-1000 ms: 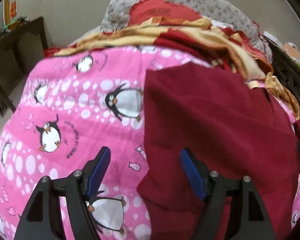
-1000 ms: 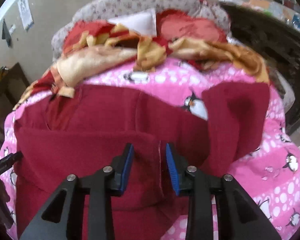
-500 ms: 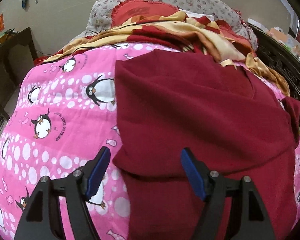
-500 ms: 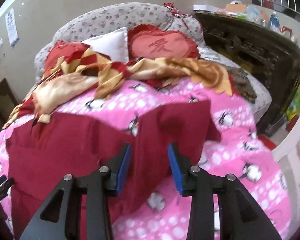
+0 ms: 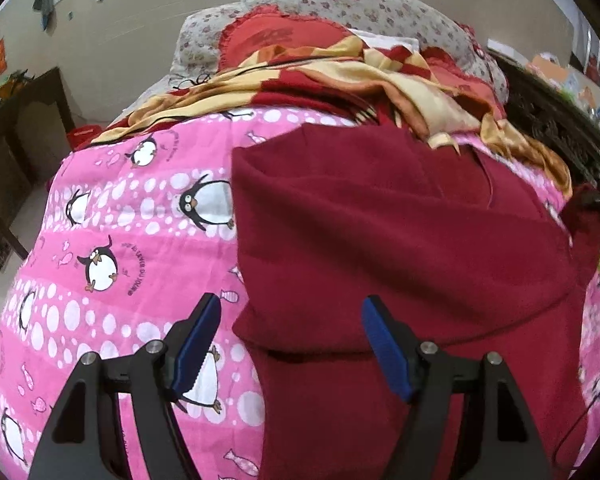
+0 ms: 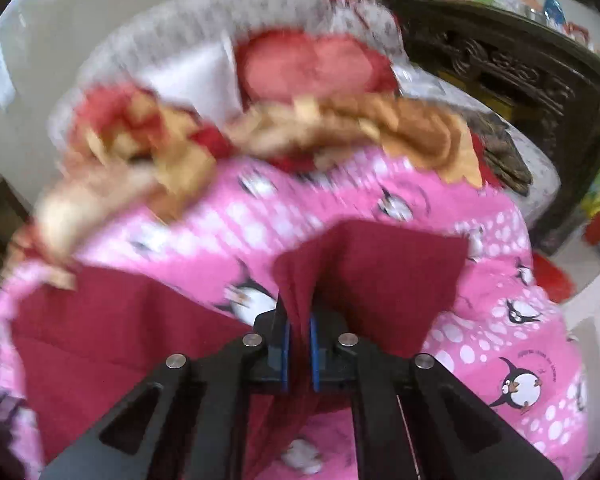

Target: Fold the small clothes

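Note:
A dark red garment (image 5: 400, 240) lies spread on a pink penguin quilt (image 5: 112, 232), its left side folded over the body. My left gripper (image 5: 292, 316) hovers open above the garment's lower left edge, and its blue pads (image 5: 198, 340) touch nothing. In the blurred right wrist view, my right gripper (image 6: 299, 324) is shut on a pinched fold of the garment's right sleeve (image 6: 384, 272). The cloth rises up between the blue pads. The garment's body (image 6: 112, 320) stretches away to the left.
A yellow and red blanket (image 5: 360, 80) and a red heart pillow (image 5: 276, 36) are heaped at the head of the bed. Dark carved furniture (image 6: 520, 76) stands to the right of the bed. A dark table (image 5: 16, 128) stands on the left.
My right gripper moved right from the garment's middle to the sleeve and closed on a fold of it. My left gripper stayed open while its view shifted slightly over the garment's edge.

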Demonstrator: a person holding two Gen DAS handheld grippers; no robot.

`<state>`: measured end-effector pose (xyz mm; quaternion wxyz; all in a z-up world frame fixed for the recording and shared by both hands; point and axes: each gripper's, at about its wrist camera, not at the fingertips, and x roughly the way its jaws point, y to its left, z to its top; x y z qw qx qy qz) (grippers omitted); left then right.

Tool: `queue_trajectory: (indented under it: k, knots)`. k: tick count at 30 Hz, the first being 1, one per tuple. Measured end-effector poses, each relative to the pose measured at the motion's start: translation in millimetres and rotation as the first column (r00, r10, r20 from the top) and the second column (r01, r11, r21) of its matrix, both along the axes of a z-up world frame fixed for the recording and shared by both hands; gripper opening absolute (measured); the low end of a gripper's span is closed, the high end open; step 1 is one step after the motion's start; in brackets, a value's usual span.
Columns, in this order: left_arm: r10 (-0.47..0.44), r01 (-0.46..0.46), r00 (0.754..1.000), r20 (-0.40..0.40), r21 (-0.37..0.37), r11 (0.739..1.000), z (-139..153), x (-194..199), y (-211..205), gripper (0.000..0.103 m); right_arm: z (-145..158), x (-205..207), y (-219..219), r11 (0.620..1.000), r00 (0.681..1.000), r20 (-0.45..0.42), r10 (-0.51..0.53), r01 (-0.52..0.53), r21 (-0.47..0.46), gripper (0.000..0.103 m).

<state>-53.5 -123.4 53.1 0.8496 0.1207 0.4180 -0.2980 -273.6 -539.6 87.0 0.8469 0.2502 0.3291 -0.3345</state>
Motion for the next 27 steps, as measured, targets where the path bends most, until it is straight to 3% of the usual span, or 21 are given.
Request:
queue_trajectory:
  k: [2,4,6,8,9,11,14,16,18,20,22,24,27]
  knots:
    - [0.026,-0.026,1.000,-0.004,-0.032,0.999,4,4,2,0.077,28,-14,13,0.998,0.989,0.133,0.056,-0.058,0.005,0.022]
    - [0.052,-0.052,0.999,-0.009,-0.069,0.996,10,6,4,0.077,55,-20,37,0.988,0.954,0.258,0.155,-0.157,-0.016,0.022]
    - [0.067,-0.068,0.998,-0.015,-0.094,0.993,13,8,6,0.077,79,-20,79,0.936,0.863,0.363,0.352,-0.335,-0.111,0.022]
    - [0.065,-0.067,0.998,-0.024,-0.104,0.992,15,7,5,0.077,79,-10,115,0.858,0.799,0.314,0.513,-0.480,-0.181,0.023]
    - [0.058,-0.060,0.998,-0.025,-0.102,0.993,15,7,3,0.077,70,-3,126,0.833,0.789,0.266,0.553,-0.523,-0.181,0.023]
    - [0.042,-0.043,0.999,-0.018,-0.093,0.995,16,3,1,0.077,41,10,132,0.830,0.814,0.160,0.558,-0.543,-0.128,0.023]
    - [0.020,-0.021,1.000,-0.008,-0.087,0.996,16,-3,-1,0.077,-10,23,124,0.876,0.876,-0.021,0.482,-0.483,-0.007,0.027]
    - [0.014,-0.014,1.000,-0.004,-0.079,0.997,14,-4,-2,0.077,-25,22,124,0.895,0.891,-0.095,0.443,-0.446,-0.013,0.042]
    - [0.014,-0.014,1.000,-0.005,-0.070,0.997,11,-3,-4,0.077,-20,20,130,0.900,0.899,-0.108,0.424,-0.431,-0.063,0.044]
    - [0.019,-0.020,1.000,-0.017,-0.072,0.997,9,-2,-4,0.077,-6,23,142,0.889,0.899,-0.125,0.419,-0.435,-0.146,0.044]
    - [0.025,-0.027,0.999,-0.028,-0.080,0.996,7,-1,-5,0.077,9,32,160,0.848,0.880,-0.130,0.457,-0.475,-0.234,0.051]
    - [0.024,-0.027,0.999,-0.030,-0.080,0.996,6,-2,-5,0.077,18,49,176,0.809,0.855,-0.123,0.504,-0.517,-0.279,0.058]
    - [0.020,-0.022,0.999,-0.027,-0.075,0.997,5,-3,-5,0.077,20,80,191,0.775,0.826,-0.110,0.552,-0.558,-0.297,0.058]
